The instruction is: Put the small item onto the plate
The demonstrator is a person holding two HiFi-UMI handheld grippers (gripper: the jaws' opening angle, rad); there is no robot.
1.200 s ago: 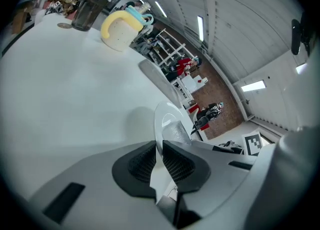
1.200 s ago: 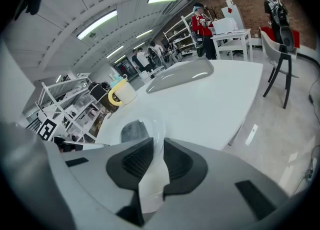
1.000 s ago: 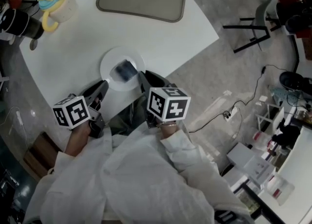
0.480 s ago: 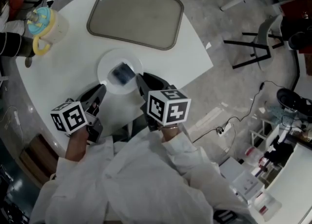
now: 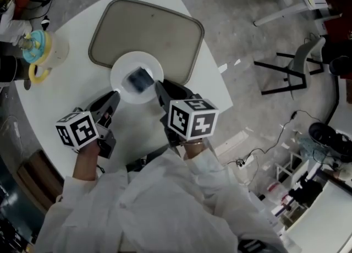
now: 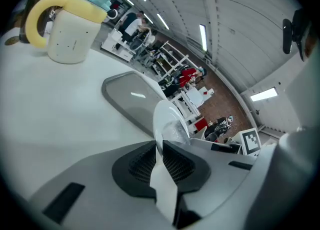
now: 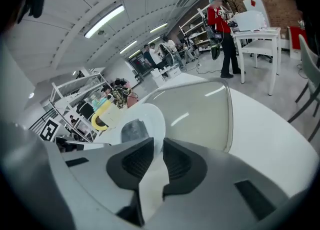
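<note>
I read both tools as clenched on the plate [image 5: 126, 62]. The left gripper [image 6: 158, 146] has its ribbed pads pinched on the rim at the side nearest me, with only the thin white edge between them. The right gripper [image 7: 157, 143] pinches the rim the same way on the opposite near side. The small item [image 5: 138, 80] lies on the plate, close to its centre, between the two grip points. It is a dark, glossy, roughly rectangular piece lying flat. It looks slightly longer along the line that runs from one gripper to the other, but its outline is too blurred to tell which end leads. The only print I can make out is the black-and-white square pattern on the marker cubes [image 5: 192, 119], and it carries no letters I can read. From the head view the plate overlaps the near edge of the grey tray [image 5: 157, 29]; I cannot tell whether it rests there or hangs just above. Most of the tray's bed beyond the plate is open. The tray's right side runs near the edge of the white table [image 5: 69, 89]. To the left there is a wide stretch of bare tabletop, and the cup [image 5: 39, 54] with the yellow handle stands well apart near the far left edge.
</note>
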